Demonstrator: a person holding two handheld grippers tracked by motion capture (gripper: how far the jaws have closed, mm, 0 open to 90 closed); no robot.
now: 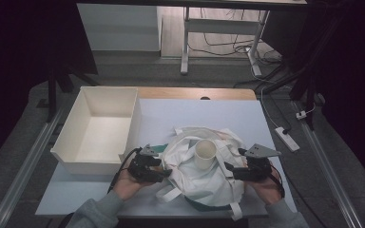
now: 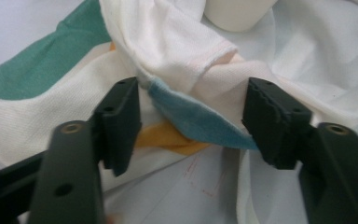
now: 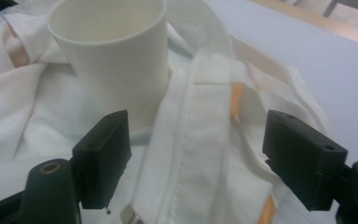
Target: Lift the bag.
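Note:
A crumpled white cloth bag with green, yellow and blue patches lies on the pale table. A white paper cup stands upright on top of it. My left gripper is at the bag's left edge, open. In the left gripper view its jaws straddle a raised fold with a blue patch, and the cup's base is just beyond. My right gripper is at the bag's right edge, open. In the right gripper view its jaws straddle a flat white strap, with the cup close ahead on the left.
An open white box stands at the table's left, close to my left hand. The far half of the table top is bare. A power strip lies on the floor to the right, and desk legs stand beyond the table.

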